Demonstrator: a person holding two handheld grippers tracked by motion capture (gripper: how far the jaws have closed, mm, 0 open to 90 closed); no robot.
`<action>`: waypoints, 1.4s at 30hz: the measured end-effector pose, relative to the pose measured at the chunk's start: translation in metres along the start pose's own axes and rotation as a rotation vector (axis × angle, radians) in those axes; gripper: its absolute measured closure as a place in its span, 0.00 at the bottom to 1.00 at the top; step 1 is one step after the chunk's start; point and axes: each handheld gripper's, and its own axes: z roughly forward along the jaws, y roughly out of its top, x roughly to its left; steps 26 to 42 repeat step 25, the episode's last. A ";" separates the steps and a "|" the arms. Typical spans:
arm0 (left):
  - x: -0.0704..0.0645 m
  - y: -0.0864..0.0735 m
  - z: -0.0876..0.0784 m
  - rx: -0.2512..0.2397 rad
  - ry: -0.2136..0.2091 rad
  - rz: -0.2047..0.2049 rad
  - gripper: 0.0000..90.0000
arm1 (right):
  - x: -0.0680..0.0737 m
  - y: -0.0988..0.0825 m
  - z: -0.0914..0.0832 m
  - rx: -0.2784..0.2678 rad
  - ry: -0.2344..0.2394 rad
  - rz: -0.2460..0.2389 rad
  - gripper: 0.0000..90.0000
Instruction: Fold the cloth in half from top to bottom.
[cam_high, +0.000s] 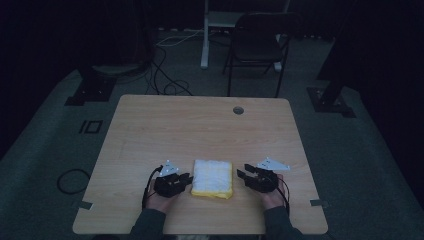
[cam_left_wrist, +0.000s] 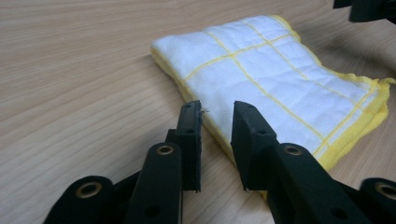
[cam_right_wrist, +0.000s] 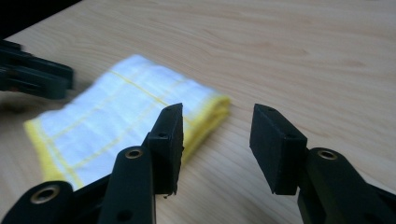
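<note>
Folded white cloth (cam_high: 213, 178) with yellow grid and hem: flat on wooden table (cam_high: 200, 125), near front edge, between both grippers. Left gripper (cam_high: 187, 179): jaws parted, nothing clamped, tips at cloth's left edge. Right gripper (cam_high: 242, 176): jaws wide, released, just beside cloth's right edge. Bare tabletop beyond cloth up to cable hole (cam_high: 238, 110).

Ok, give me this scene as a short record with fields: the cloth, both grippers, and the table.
cloth: folded white cloth with yellow grid lines and yellow edge, lying flat near the table's front edge
left gripper: left gripper, jaws apart, at the cloth's left edge, nothing pressed between the pads
right gripper: right gripper, jaws apart over bare wood beside the cloth's right edge
table: light wooden table with a round cable hole near its far edge
</note>
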 end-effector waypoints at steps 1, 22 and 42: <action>0.001 0.000 -0.001 -0.001 0.007 0.008 0.80 | -0.003 0.000 0.000 0.004 -0.011 0.003 0.60; 0.048 0.005 -0.044 -0.094 0.154 -0.120 0.72 | -0.037 -0.006 -0.004 0.032 -0.148 0.090 0.60; 0.052 0.005 -0.046 -0.096 0.162 -0.138 0.71 | -0.041 -0.006 -0.004 0.038 -0.172 0.094 0.59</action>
